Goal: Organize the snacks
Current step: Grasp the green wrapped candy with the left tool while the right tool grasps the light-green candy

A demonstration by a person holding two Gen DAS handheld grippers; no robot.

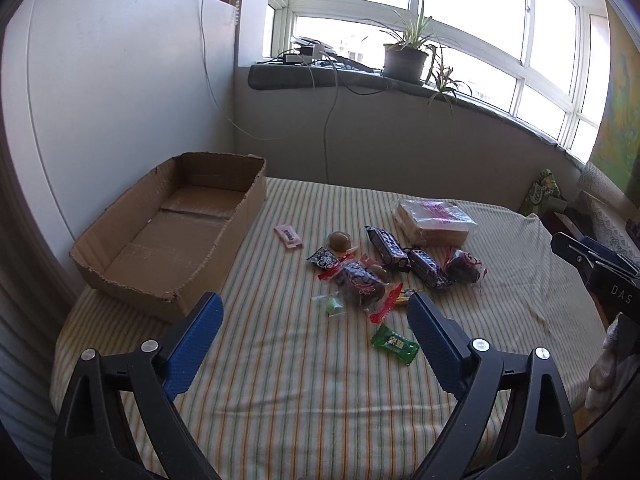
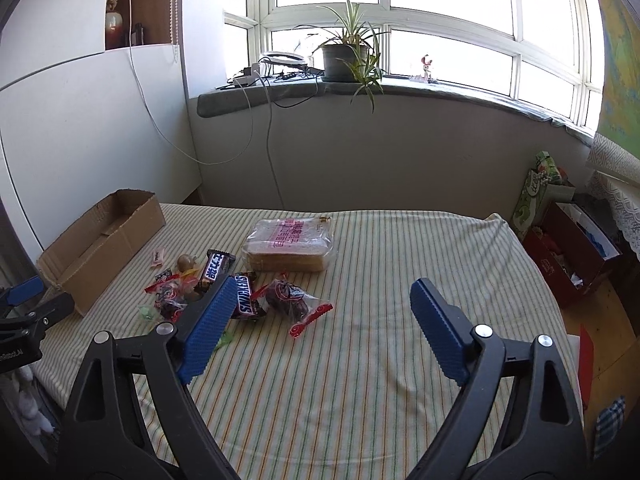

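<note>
An open cardboard box [image 1: 172, 236] [image 2: 100, 240] with nothing in it stands at the table's left. Snacks lie loose in the middle: a bagged loaf of sliced bread [image 1: 434, 220] [image 2: 290, 246], two Snickers bars [image 1: 388, 248] [image 2: 246, 298], dark cakes in clear wrappers [image 1: 360, 284] [image 2: 292, 296], a green candy packet [image 1: 394, 346], a pink packet [image 1: 288, 236] and a brown jelly cup [image 1: 340, 240]. My left gripper [image 1: 315, 304] hovers open just short of the pile, holding nothing. My right gripper [image 2: 325, 286] is open over the striped cloth, right of the pile.
A striped cloth [image 2: 360, 360] covers the table; its front and right edges drop off close by. Behind is a wall with a windowsill holding a potted plant [image 2: 346, 60] and cables. Bags and a red box [image 2: 560, 256] stand on the floor at right.
</note>
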